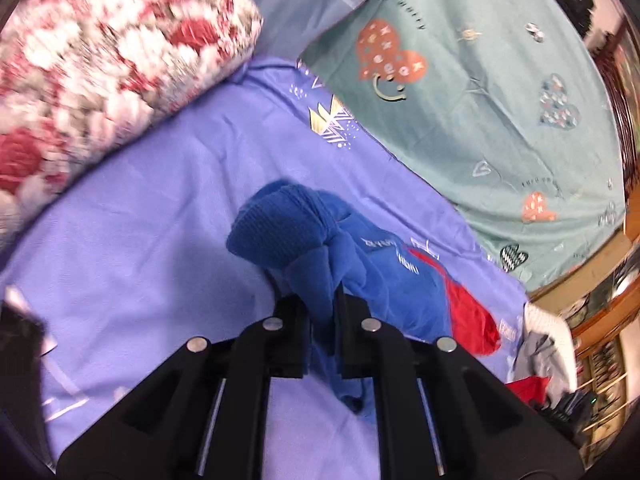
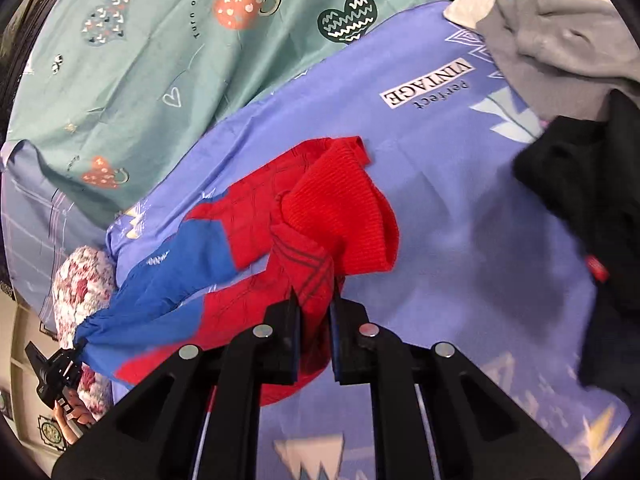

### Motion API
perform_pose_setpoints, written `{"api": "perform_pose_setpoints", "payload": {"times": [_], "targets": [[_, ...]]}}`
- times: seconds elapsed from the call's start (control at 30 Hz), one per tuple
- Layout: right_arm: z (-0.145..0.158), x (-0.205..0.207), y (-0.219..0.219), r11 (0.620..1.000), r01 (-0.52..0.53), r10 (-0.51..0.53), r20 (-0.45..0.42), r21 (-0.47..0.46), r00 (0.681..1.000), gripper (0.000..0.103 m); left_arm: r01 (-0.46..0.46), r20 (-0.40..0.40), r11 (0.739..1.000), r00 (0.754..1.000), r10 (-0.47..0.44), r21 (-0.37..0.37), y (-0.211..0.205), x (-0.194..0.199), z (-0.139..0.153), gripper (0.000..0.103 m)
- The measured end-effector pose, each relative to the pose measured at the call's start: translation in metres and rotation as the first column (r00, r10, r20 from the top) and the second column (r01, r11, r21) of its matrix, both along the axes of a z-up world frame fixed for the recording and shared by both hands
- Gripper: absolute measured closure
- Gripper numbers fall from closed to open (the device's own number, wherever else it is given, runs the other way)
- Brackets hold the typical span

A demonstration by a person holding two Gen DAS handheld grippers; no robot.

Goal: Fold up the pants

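Note:
The pants (image 2: pixel 340 208) are red with a web print and have blue panels (image 2: pixel 180 268). They hang bunched above a purple bedsheet (image 2: pixel 460 200). My right gripper (image 2: pixel 316 300) is shut on a fold of the red cloth just below the ribbed red cuff. In the left wrist view, my left gripper (image 1: pixel 322 300) is shut on the blue cloth under the ribbed blue cuff (image 1: pixel 280 232), and the red part (image 1: pixel 468 308) trails to the right. The left gripper (image 2: pixel 60 364) also shows at the lower left of the right wrist view, held by a hand (image 2: pixel 70 412) and gripping the blue end.
A red-and-white floral pillow (image 1: pixel 100 60) lies at the far left. A teal sheet with hearts (image 1: pixel 480 100) lies beyond the purple one. A grey garment (image 2: pixel 560 36) and a black garment (image 2: pixel 592 200) lie to the right, and wooden furniture (image 1: pixel 600 320) stands past the bed edge.

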State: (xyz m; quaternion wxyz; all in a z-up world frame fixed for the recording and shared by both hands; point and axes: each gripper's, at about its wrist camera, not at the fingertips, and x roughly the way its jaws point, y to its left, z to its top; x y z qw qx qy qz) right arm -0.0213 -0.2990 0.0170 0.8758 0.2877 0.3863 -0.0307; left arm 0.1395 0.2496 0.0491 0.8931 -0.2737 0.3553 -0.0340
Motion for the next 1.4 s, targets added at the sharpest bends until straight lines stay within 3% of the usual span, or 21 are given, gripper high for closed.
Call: {"api": "perform_pose_setpoints", "payload": {"times": [0.1, 0.2, 0.33, 0.4, 0.43, 0.47, 0.57, 0.63, 0.73, 0.8, 0.87, 0.97, 1.03, 1.13, 1.27, 1.33, 1.4], "targets": [[-0.026, -0.024, -0.01, 0.999, -0.01, 0.013, -0.074, 0.045, 0.997, 0.091, 0.008, -0.023, 1.0, 1.0, -0.008, 0.013, 0.0, -0.033, -0.007, 0.095], [-0.064, -0.039, -0.013, 0.997, 0.008, 0.004, -0.16, 0.079, 0.987, 0.091, 0.015, -0.106, 1.0, 0.994, -0.013, 0.014, 0.0, -0.061, -0.04, 0.095], [-0.101, -0.05, -0.019, 0.995, 0.035, -0.013, -0.239, 0.09, 0.971, 0.085, 0.013, -0.269, 1.0, 0.963, -0.008, 0.016, 0.005, -0.073, -0.099, 0.089], [-0.093, -0.054, -0.019, 0.997, 0.072, -0.077, -0.246, -0.03, 0.966, 0.043, -0.005, -0.308, 1.0, 0.951, 0.004, 0.0, 0.011, -0.076, -0.113, 0.08], [-0.083, -0.056, -0.02, 0.99, 0.101, -0.12, -0.222, -0.095, 0.968, 0.038, -0.018, -0.317, 1.0, 0.948, 0.017, -0.002, 0.015, -0.078, -0.114, 0.072], [-0.071, -0.061, -0.019, 0.979, 0.121, -0.149, -0.17, -0.162, 0.974, 0.036, -0.031, -0.321, 0.999, 0.947, 0.031, 0.006, 0.018, -0.078, -0.113, 0.053], [-0.051, -0.065, -0.006, 0.953, 0.091, -0.128, -0.109, -0.29, 0.986, 0.036, -0.105, -0.274, 0.985, 0.951, 0.14, 0.139, 0.026, -0.087, -0.091, 0.026], [-0.05, -0.058, 0.008, 0.959, 0.005, -0.04, -0.119, -0.285, 0.992, 0.036, -0.128, -0.237, 0.974, 0.956, 0.172, 0.188, 0.028, -0.093, -0.076, 0.024], [-0.064, -0.048, 0.02, 0.974, -0.07, 0.037, -0.15, -0.216, 0.988, 0.038, -0.138, -0.216, 0.971, 0.96, 0.18, 0.195, 0.029, -0.095, -0.067, 0.023], [-0.075, -0.044, 0.027, 0.969, -0.086, 0.039, -0.201, -0.232, 0.979, 0.049, -0.108, -0.228, 0.976, 0.962, 0.151, 0.19, 0.021, -0.092, -0.069, 0.022], [-0.091, -0.04, 0.02, 0.955, -0.074, -0.01, -0.28, -0.286, 0.96, 0.052, -0.063, -0.237, 0.979, 0.965, 0.108, 0.192, 0.012, -0.085, -0.074, 0.021], [-0.093, -0.045, 0.011, 0.952, -0.031, -0.059, -0.282, -0.305, 0.958, 0.05, -0.015, -0.312, 0.951, 0.943, 0.117, 0.31, -0.006, -0.068, -0.096, 0.02], [-0.085, -0.049, 0.008, 0.956, -0.01, -0.068, -0.254, -0.292, 0.965, 0.048, 0.005, -0.367, 0.936, 0.92, 0.133, 0.353, -0.011, -0.06, -0.11, 0.02], [-0.06, -0.054, 0.007, 0.95, 0.029, -0.081, -0.157, -0.31, 0.984, 0.045, 0.004, -0.376, 0.942, 0.918, 0.13, 0.334, -0.009, -0.055, -0.108, 0.02], [-0.022, -0.042, -0.003, 0.942, 0.104, -0.127, -0.049, -0.32, 0.991, 0.032, -0.018, -0.288, 0.926, 0.948, 0.136, 0.376, -0.007, -0.038, -0.068, 0.017], [-0.01, -0.027, 0.002, 0.944, 0.114, -0.125, -0.015, -0.31, 0.992, 0.032, -0.013, -0.21, 0.936, 0.973, 0.092, 0.352, -0.006, -0.021, -0.043, 0.009], [0.001, -0.014, 0.011, 0.951, 0.095, -0.097, 0.007, -0.293, 0.995, 0.031, 0.014, -0.174, 0.926, 0.983, 0.055, 0.377, -0.012, -0.001, -0.031, 0.009]]}}
